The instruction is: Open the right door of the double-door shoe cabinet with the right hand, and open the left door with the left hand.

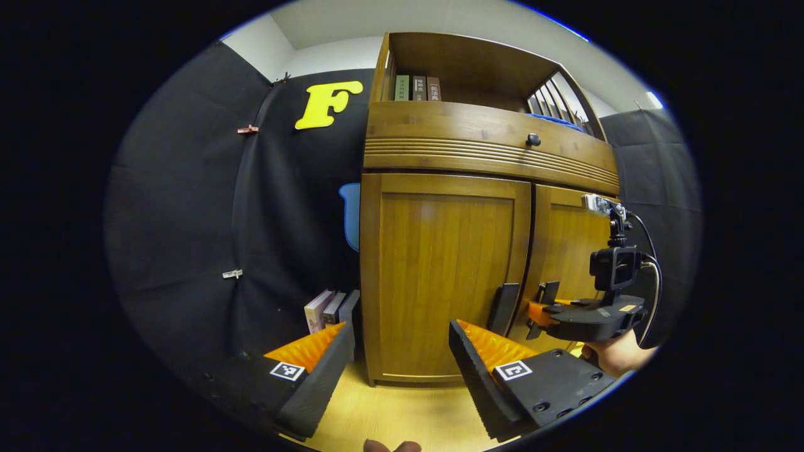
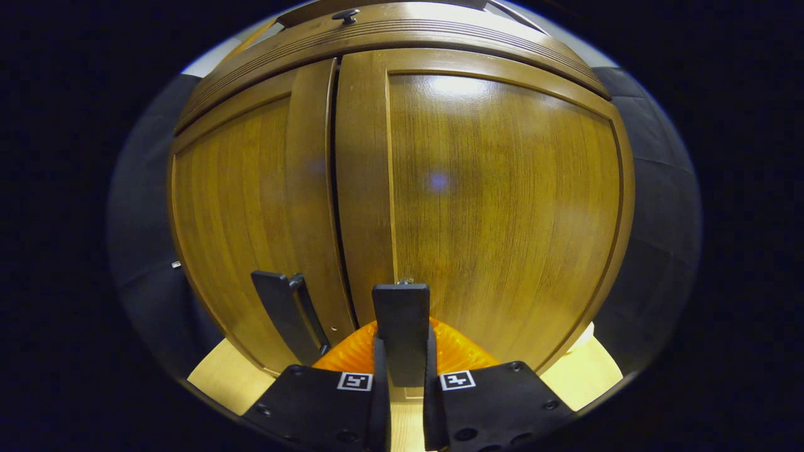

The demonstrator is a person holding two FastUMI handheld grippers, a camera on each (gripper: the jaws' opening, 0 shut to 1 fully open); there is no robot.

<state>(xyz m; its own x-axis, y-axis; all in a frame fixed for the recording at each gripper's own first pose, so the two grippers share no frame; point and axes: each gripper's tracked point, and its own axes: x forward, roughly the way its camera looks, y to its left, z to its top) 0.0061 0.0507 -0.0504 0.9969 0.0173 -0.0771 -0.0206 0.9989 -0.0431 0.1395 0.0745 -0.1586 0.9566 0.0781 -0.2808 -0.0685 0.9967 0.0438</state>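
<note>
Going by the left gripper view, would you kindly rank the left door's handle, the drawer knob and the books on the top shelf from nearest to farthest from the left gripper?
From the left gripper:
1. Left door's handle, low, just ahead on the right.
2. Drawer knob, higher, above the doors.
3. Books, on the top shelf, upper left.

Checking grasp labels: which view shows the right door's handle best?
The right gripper view. The right door handle stands close and centred there, with the right gripper shut on it, jaws pressing both its sides. The left gripper view shows the same handle small and far off to one side, partly covered by that gripper.
</note>
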